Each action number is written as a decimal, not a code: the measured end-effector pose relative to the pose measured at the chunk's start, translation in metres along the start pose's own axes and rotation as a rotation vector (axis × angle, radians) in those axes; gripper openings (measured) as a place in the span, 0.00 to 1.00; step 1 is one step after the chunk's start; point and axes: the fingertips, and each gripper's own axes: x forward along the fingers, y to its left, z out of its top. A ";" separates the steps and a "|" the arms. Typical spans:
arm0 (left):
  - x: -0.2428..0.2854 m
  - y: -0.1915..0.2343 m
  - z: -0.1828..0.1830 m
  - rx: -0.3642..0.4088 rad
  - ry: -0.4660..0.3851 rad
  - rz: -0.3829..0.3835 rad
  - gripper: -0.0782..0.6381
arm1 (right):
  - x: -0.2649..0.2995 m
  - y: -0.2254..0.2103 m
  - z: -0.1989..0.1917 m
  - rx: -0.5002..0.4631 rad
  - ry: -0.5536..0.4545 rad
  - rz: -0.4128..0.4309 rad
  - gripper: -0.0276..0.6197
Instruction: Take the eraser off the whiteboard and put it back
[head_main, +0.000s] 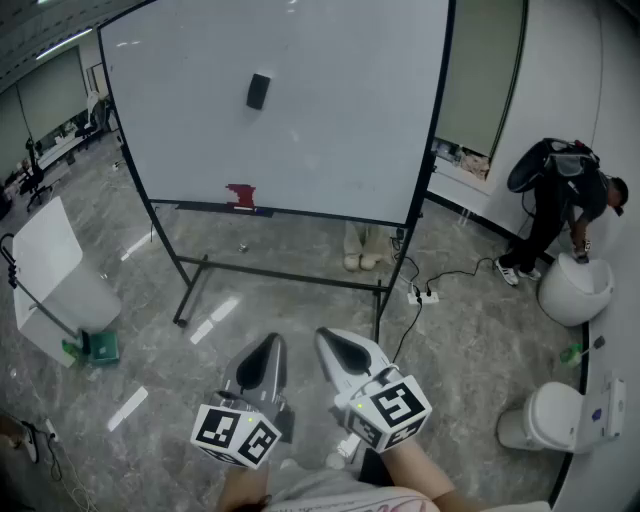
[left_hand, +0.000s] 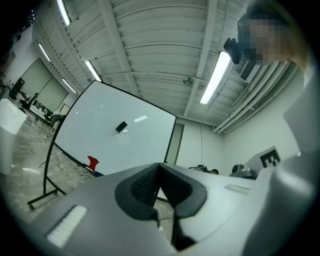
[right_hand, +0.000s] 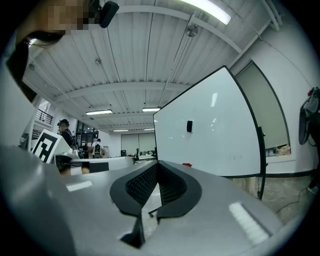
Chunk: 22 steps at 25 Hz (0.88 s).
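I'm holding both claws low in front of me, side by side. The left claw (head_main: 270, 348) and the right claw (head_main: 333, 345) are each closed tip to tip with nothing between the pads. The black eraser (head_main: 258, 91) sits on the whiteboard (head_main: 330, 120), in its upper half and left of centre, well apart from both claws, and a red object (head_main: 241, 196) rests at the whiteboard's bottom edge below the eraser.
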 end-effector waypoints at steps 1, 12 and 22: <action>0.000 -0.001 0.000 0.001 -0.001 -0.003 0.11 | -0.001 0.001 0.001 0.003 0.000 0.002 0.04; 0.000 -0.008 0.003 0.009 -0.009 -0.002 0.11 | -0.007 0.003 0.000 -0.022 -0.025 0.014 0.04; 0.005 -0.015 -0.007 -0.006 -0.026 0.040 0.11 | -0.020 -0.007 0.000 -0.093 -0.051 0.054 0.05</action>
